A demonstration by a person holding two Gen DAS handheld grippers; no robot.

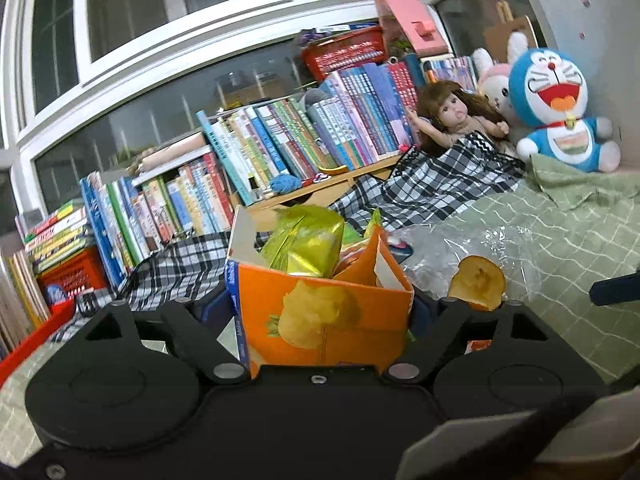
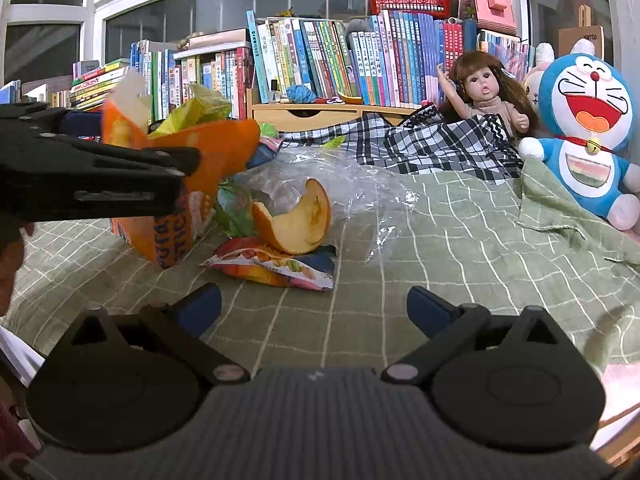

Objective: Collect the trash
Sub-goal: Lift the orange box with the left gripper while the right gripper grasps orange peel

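Observation:
An orange cardboard box (image 1: 328, 320) stuffed with yellow-green wrappers (image 1: 308, 240) stands on the green checked bedspread (image 1: 560, 248). My left gripper (image 1: 320, 308) is shut on it, a blue pad against each side. To the right of the box lie a curled orange peel (image 1: 478, 282) and a crumpled clear plastic bag (image 1: 452, 248). In the right wrist view the box (image 2: 224, 148) is at the left in the left gripper (image 2: 160, 140). The peel (image 2: 296, 220) rests on a colourful snack wrapper (image 2: 276, 264), with the plastic bag (image 2: 360, 184) behind. My right gripper (image 2: 314, 304) is open just short of the wrapper, holding nothing.
A black-and-white plaid cloth (image 2: 420, 140) is bunched behind the trash. A doll (image 2: 486, 92) and a blue cat plush (image 2: 588, 128) sit at the back right. A low wooden shelf (image 2: 320, 114) and rows of books (image 2: 340, 56) line the window.

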